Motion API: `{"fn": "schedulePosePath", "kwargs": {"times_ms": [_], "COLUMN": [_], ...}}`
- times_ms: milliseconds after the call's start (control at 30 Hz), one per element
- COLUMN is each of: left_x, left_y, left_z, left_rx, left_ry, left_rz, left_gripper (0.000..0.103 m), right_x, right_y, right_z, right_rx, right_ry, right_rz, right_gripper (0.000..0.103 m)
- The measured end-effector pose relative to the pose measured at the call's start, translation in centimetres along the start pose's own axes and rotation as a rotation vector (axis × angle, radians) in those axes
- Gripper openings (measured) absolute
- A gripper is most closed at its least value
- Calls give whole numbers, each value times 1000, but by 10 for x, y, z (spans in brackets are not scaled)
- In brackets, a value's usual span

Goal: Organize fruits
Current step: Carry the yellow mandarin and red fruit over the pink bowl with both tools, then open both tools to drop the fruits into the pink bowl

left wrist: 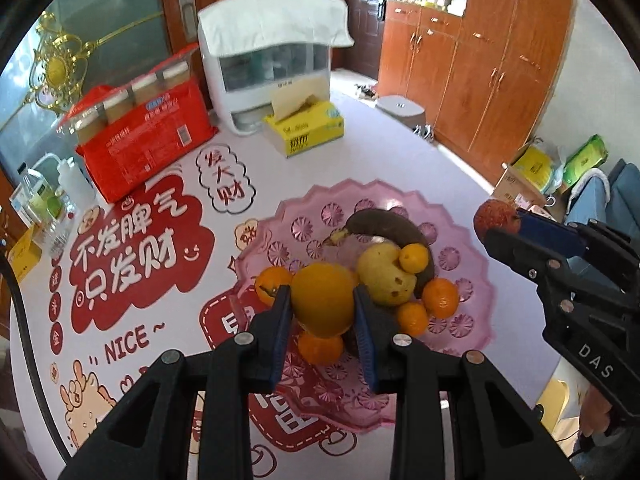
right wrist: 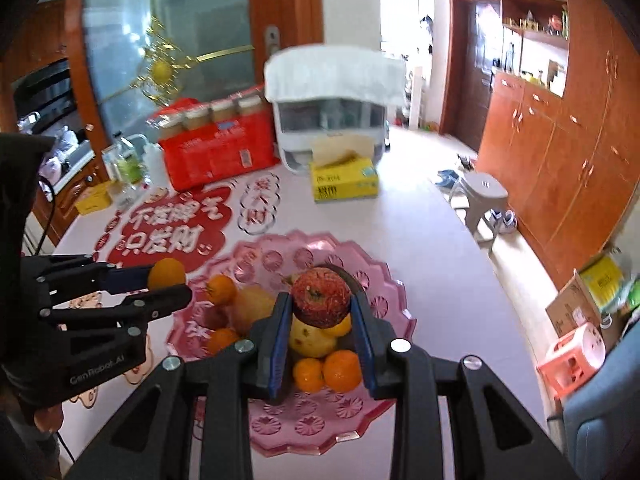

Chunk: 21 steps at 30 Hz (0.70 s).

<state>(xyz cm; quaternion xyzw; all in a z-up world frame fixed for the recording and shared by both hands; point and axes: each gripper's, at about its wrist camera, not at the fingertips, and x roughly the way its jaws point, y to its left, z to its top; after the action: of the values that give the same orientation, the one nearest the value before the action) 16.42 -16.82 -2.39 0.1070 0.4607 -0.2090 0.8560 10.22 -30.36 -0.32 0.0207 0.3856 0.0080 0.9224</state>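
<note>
My left gripper (left wrist: 322,300) has its blue-padded jaws clamped on a round, smooth orange fruit (left wrist: 323,299), held above the near left part of the scalloped pink translucent plastic tray (left wrist: 472,280). My right gripper (right wrist: 322,304) has its jaws closed on a red, speckled apple (right wrist: 321,297), held over the middle of the same tray. Each gripper also shows from the side in the other's view: the right one at the right edge, the left one at the left edge.

In the tray lie a brown overripe banana (left wrist: 380,226), a yellow pear with dark spots (left wrist: 384,278) and several small orange tangerines (left wrist: 440,297), clustered and touching one another.

The tray sits on the pale worktop (left wrist: 380,152), partly over its red printed mat with white characters (left wrist: 132,256). Farther back stand a yellow tissue box (left wrist: 304,128), a red packet of jars (left wrist: 148,136) to its left, and a white cloth-covered appliance (left wrist: 272,64) behind.
</note>
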Motion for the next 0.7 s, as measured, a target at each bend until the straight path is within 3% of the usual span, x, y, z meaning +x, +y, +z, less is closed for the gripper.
{"fn": "schedulePosePath", "kwargs": {"times_ms": [333,700], "left_x": [53,68], "left_y": [11,11], "left_z": [-6,-6], "left_rx": [-42,-68], "left_ry": [92,118], "left_rz": [27,35], "left_gripper": [29,29], "right_x": [47,68], "right_y": [4,1], "right_z": [-15,-21], "right_rx": [-4,3], "right_ry": [95,147], "right_rz": [-33,-24], "right_gripper": [31,31]}}
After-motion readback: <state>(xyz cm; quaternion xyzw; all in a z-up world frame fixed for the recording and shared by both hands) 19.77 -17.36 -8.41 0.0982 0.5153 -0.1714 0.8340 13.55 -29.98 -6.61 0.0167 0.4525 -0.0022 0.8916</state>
